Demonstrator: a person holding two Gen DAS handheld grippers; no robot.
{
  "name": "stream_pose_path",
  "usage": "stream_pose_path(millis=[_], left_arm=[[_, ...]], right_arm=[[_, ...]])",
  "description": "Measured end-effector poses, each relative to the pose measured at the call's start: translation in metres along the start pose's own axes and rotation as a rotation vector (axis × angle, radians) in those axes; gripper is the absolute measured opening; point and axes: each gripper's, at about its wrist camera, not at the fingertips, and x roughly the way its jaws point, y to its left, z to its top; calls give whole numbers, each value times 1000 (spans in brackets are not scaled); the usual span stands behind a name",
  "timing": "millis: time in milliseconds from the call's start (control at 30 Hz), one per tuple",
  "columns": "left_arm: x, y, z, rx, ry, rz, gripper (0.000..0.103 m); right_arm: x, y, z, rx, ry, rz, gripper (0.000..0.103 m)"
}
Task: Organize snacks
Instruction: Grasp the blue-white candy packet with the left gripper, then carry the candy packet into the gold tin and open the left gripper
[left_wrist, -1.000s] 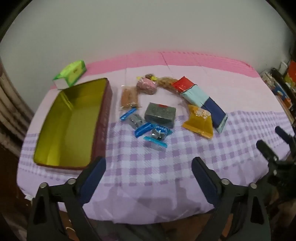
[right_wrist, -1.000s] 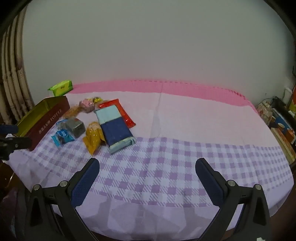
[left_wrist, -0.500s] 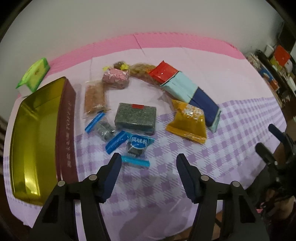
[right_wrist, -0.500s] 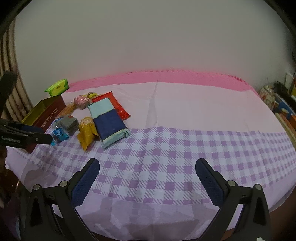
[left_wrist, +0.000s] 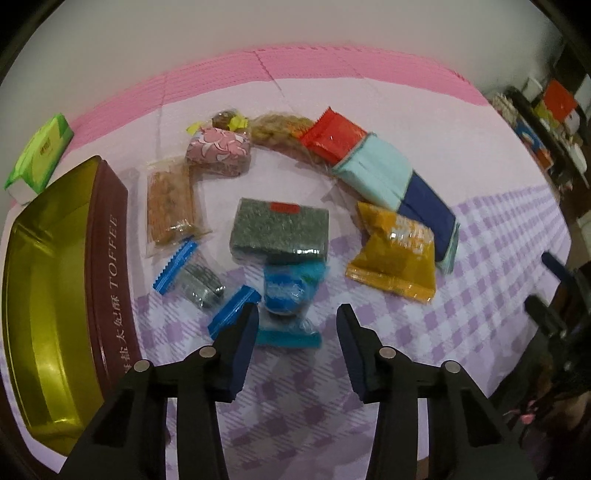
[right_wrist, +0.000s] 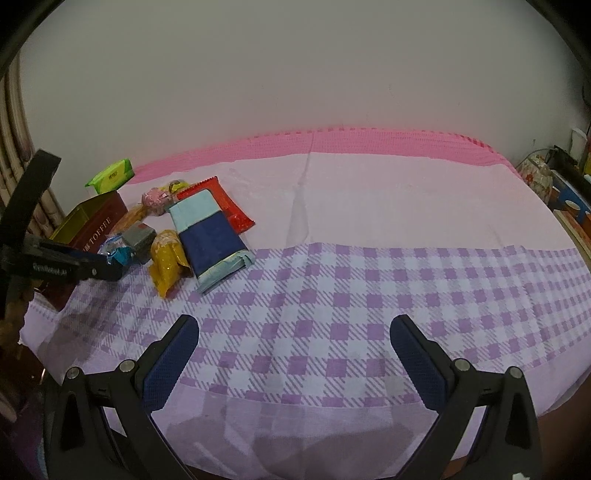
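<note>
Left gripper (left_wrist: 295, 319) spread, hovering over blue-wrapped snack (left_wrist: 286, 295) near toffee tin (left_wrist: 107, 266); right gripper (right_wrist: 293, 334) spread above checked tabletop (right_wrist: 369, 280).

The blue-wrapped snack (left_wrist: 286, 291) is smeared by motion blur and its print unreadable, the toffee tin (left_wrist: 55, 280) is cut off by the left wrist view's left edge, and the twisted pastry (left_wrist: 277, 129) lies partly hidden under the red packet (left_wrist: 332, 134).
</note>
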Motion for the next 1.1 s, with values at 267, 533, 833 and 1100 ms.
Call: stream_pose_path(millis=[267, 533, 833, 1100], left_arm=[[6, -9, 9, 60, 3, 19, 45], [22, -18, 9, 118, 13, 61, 27], [-24, -18, -34, -28, -44, -3, 26], [-71, 0, -48, -98, -108, -25, 26]], right_arm=[[1, 0, -3, 2, 2, 1, 103], [6, -3, -3, 12, 8, 3, 103], [-6, 13, -2, -49, -53, 115, 102], [-11, 64, 15, -235, -38, 278, 82]])
